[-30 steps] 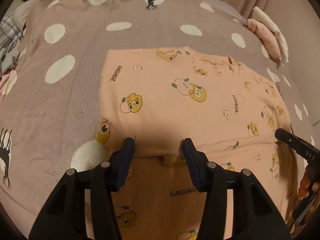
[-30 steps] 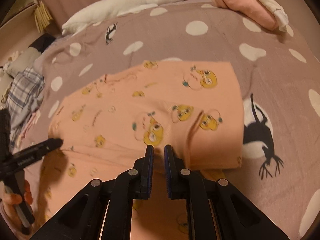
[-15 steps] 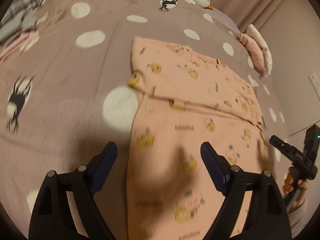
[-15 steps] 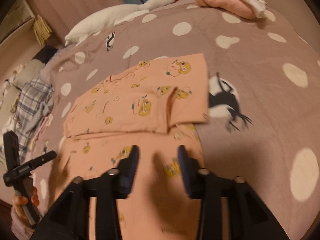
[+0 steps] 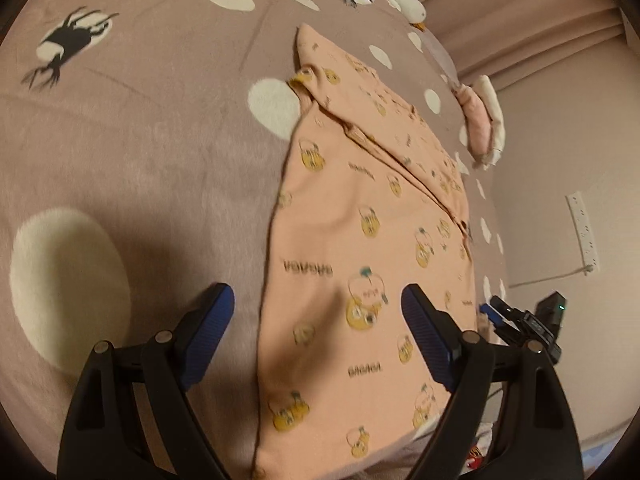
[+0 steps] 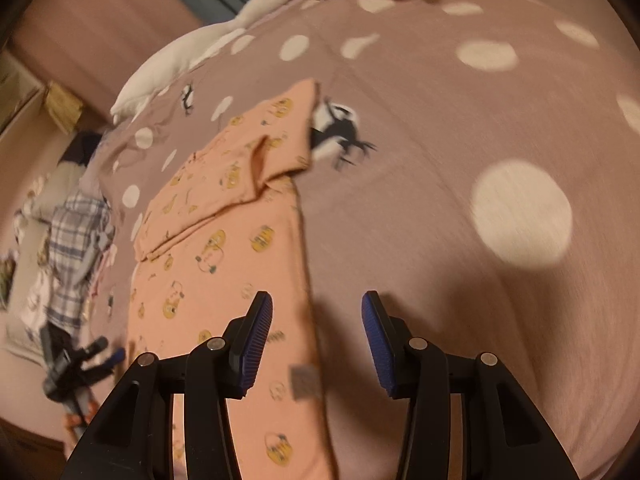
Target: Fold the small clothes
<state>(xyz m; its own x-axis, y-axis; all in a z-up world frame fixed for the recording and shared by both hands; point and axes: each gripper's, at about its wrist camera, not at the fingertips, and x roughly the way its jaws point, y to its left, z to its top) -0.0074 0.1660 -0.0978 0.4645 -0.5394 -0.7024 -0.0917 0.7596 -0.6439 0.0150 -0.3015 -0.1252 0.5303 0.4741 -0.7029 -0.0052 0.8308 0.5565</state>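
Both claws are hanging spread wide and empty over the bed: the left claw (image 5: 316,312) is straddling the near-left edge of the garment, the right claw (image 6: 317,320) is straddling its near-right edge.

Spreading beneath everything is the mauve dotted bedspread (image 5: 140,152), soft and yielding. On it the peach printed garment (image 5: 360,260) is lying flat as a long strip, running away from the claws, with its far portion already folded back over itself; the folded flap (image 6: 240,168) is showing a raised crease near its right side.

As for risks, I judge that a claw closing on the near hem may be catching the bedspread along with the cloth, since the plush is giving way under pressure. Uneven lifts by the two claws may be skewing the next fold, and dragging may be disturbing that loose flap.

Smaller things: a goose plush (image 6: 208,44) is lying far off, clear of the work.
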